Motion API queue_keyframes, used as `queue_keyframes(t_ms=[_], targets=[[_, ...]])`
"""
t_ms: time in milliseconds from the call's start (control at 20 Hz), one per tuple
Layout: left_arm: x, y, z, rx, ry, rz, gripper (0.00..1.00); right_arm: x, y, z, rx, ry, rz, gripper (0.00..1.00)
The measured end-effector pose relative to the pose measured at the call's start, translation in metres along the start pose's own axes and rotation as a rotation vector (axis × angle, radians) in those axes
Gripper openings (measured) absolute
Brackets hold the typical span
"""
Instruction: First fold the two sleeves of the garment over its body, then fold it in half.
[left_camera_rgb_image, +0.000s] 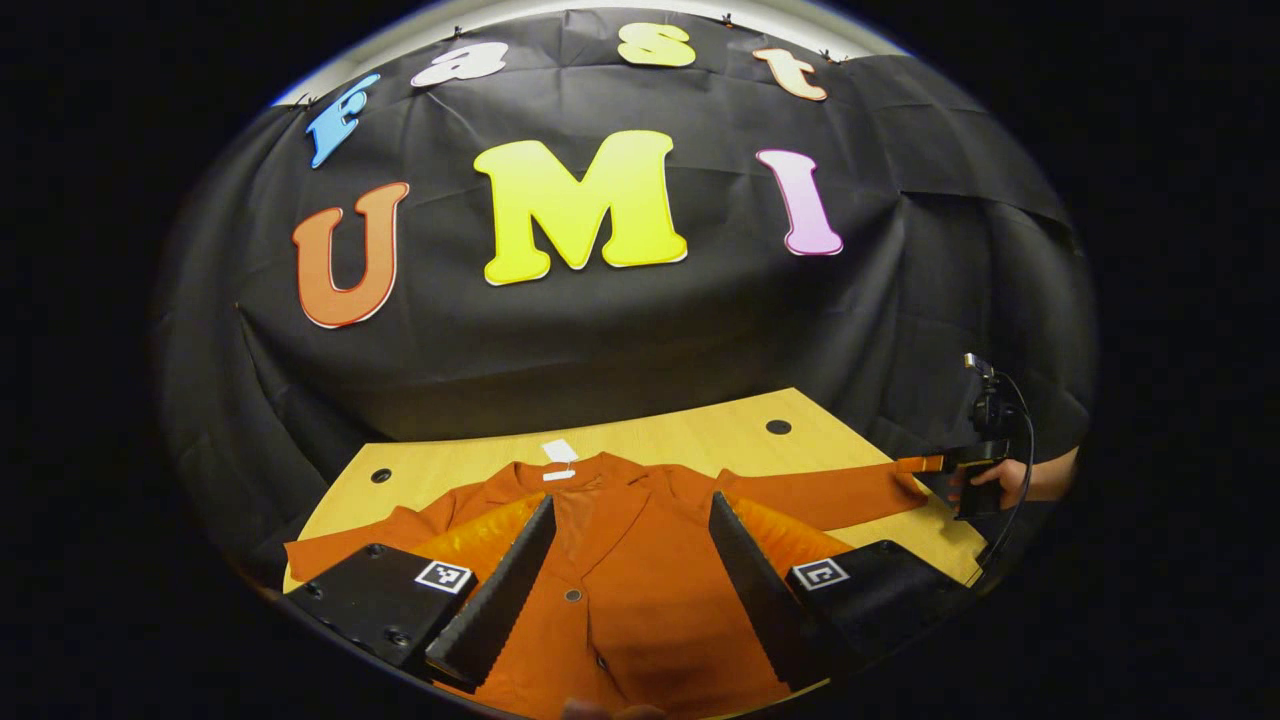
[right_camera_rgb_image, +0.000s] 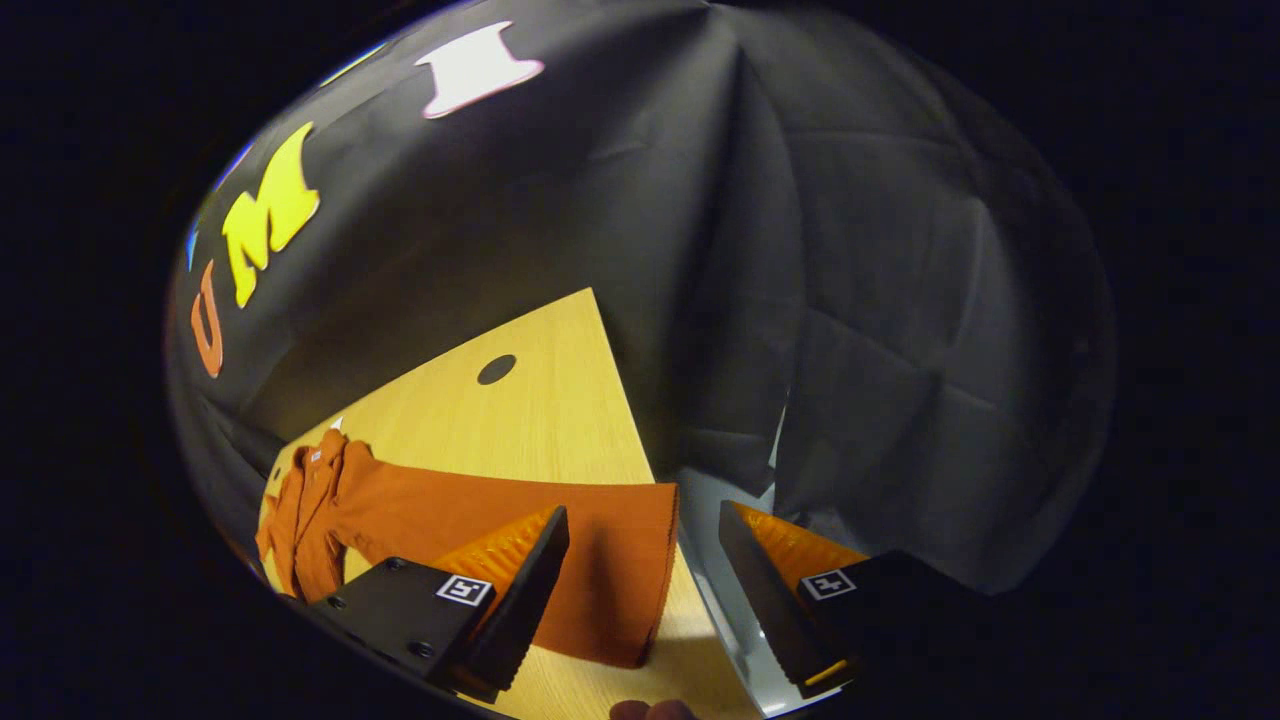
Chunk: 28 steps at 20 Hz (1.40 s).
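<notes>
An orange button-front garment (left_camera_rgb_image: 630, 570) lies flat on the wooden table (left_camera_rgb_image: 690, 430), collar toward the wall, both sleeves spread out sideways. My left gripper (left_camera_rgb_image: 632, 580) hovers open above its chest. The right-hand sleeve (left_camera_rgb_image: 830, 492) reaches to the table's right edge, where a hand holds my right gripper (left_camera_rgb_image: 965, 480) at the cuff. In the right gripper view that sleeve (right_camera_rgb_image: 500, 520) runs from the collar to its cuff (right_camera_rgb_image: 650, 580). My right gripper (right_camera_rgb_image: 645, 600) is open, with the cuff lying between its fingers near the table's edge.
A white tag (left_camera_rgb_image: 560, 452) lies at the collar. The table has two dark round holes (left_camera_rgb_image: 778, 427) (left_camera_rgb_image: 380, 475) near its back edge. Black cloth walls close in behind and to the right. The table edge (right_camera_rgb_image: 620, 400) drops off beside the right sleeve's cuff.
</notes>
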<state>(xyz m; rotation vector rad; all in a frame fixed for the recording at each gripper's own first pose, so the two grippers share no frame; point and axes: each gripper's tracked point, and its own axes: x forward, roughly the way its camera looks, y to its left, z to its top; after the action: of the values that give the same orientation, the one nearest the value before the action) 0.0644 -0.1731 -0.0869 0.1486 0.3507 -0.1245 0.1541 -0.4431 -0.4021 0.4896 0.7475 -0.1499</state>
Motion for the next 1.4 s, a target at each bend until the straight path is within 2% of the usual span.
queue_keyframes(t_ms=[100, 300, 350, 400, 550, 600, 850, 900, 950, 1000, 1050, 1150, 1400], targets=[[0.001, 0.002, -0.003, 0.008, 0.017, 0.015, 1.0, 0.01, 0.001, -0.002, 0.088, 0.03, 0.043, 0.96], [0.001, -0.004, -0.003, 0.021, 0.024, 0.015, 1.0, 0.026, 0.006, -0.017, 0.14, 0.091, 0.084, 0.95], [0.0, -0.007, -0.002, 0.031, 0.022, 0.014, 1.0, 0.028, 0.007, -0.018, 0.155, 0.101, 0.087, 0.89], [0.0, -0.008, -0.003, 0.041, 0.017, 0.013, 1.0, 0.026, 0.003, -0.016, 0.163, 0.107, 0.076, 0.87], [-0.002, -0.008, -0.004, 0.046, 0.015, 0.015, 1.0, 0.025, 0.008, -0.014, 0.14, 0.103, 0.041, 0.75], [-0.004, -0.008, -0.005, 0.043, 0.014, 0.016, 1.0, 0.024, 0.01, -0.014, 0.131, 0.099, 0.029, 0.67], [-0.013, 0.003, -0.008, 0.031, 0.01, 0.035, 0.99, 0.019, 0.008, -0.005, 0.068, 0.083, -0.033, 0.43], [-0.015, 0.005, -0.009, 0.025, 0.007, 0.037, 0.99, 0.014, 0.007, -0.004, 0.046, 0.076, -0.044, 0.31], [-0.016, 0.008, -0.009, 0.021, 0.006, 0.039, 0.99, 0.003, -0.001, 0.002, 0.031, 0.066, -0.067, 0.28], [-0.019, 0.012, -0.008, 0.021, 0.002, 0.041, 0.99, 0.002, -0.001, 0.008, 0.038, 0.059, -0.07, 0.1], [-0.021, 0.014, -0.007, 0.021, -0.006, 0.045, 0.99, -0.002, 0.007, 0.008, 0.04, 0.063, -0.062, 0.01], [-0.022, 0.022, -0.005, 0.016, -0.02, 0.048, 0.99, -0.011, 0.02, 0.01, 0.025, 0.064, -0.057, 0.0], [-0.026, 0.049, -0.006, -0.018, -0.062, 0.043, 1.0, -0.062, 0.088, 0.042, 0.038, 0.003, -0.006, 0.0]])
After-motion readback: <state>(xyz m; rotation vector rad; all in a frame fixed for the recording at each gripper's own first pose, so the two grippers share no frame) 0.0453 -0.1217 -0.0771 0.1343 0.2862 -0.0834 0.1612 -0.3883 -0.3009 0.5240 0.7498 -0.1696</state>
